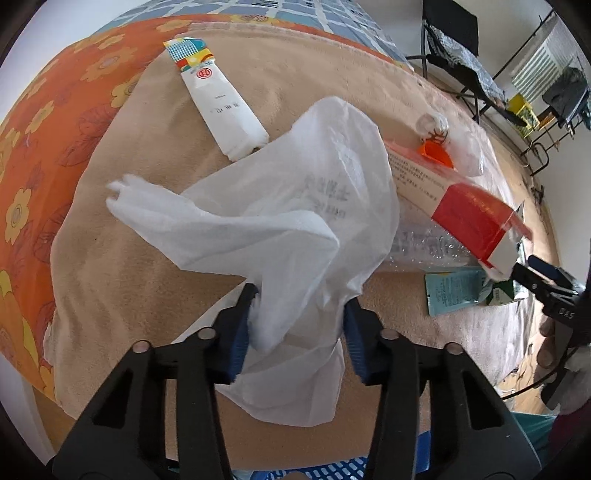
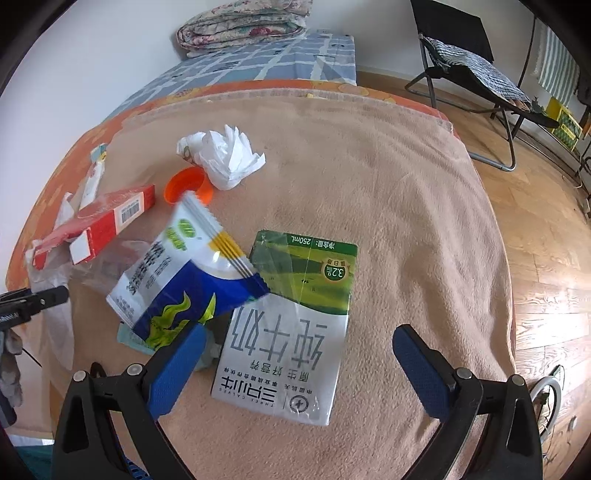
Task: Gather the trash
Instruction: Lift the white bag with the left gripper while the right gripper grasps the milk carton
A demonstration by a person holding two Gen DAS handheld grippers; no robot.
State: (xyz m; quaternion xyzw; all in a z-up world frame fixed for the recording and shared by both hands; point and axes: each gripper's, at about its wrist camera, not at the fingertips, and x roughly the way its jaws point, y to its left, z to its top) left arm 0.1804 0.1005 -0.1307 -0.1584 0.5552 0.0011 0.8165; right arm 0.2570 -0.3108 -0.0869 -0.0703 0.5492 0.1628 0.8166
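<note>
My left gripper (image 1: 300, 299) is shut on a large white tissue sheet (image 1: 280, 210), which hangs between its blue pads above the beige blanket (image 1: 155, 229). Beyond it lie a white tube-like packet (image 1: 218, 99), a red and white carton box (image 1: 469, 210) over a clear plastic bottle (image 1: 424, 247), and an orange cap (image 1: 436, 153). My right gripper (image 2: 299, 343) is open over a flattened green and silver milk carton (image 2: 291, 325). A blue and white snack wrapper (image 2: 184, 273) lies by its left finger. A crumpled white tissue (image 2: 225, 155), the orange cap (image 2: 186, 184) and the red box (image 2: 107, 218) lie further back.
The blanket covers an orange flowered sheet (image 1: 40, 122) on a bed. A folded quilt (image 2: 243, 22) lies at the far end. A folding chair (image 2: 476, 70) stands on the wooden floor (image 2: 546, 236) to the right. A blue basket (image 1: 332, 470) shows below my left gripper.
</note>
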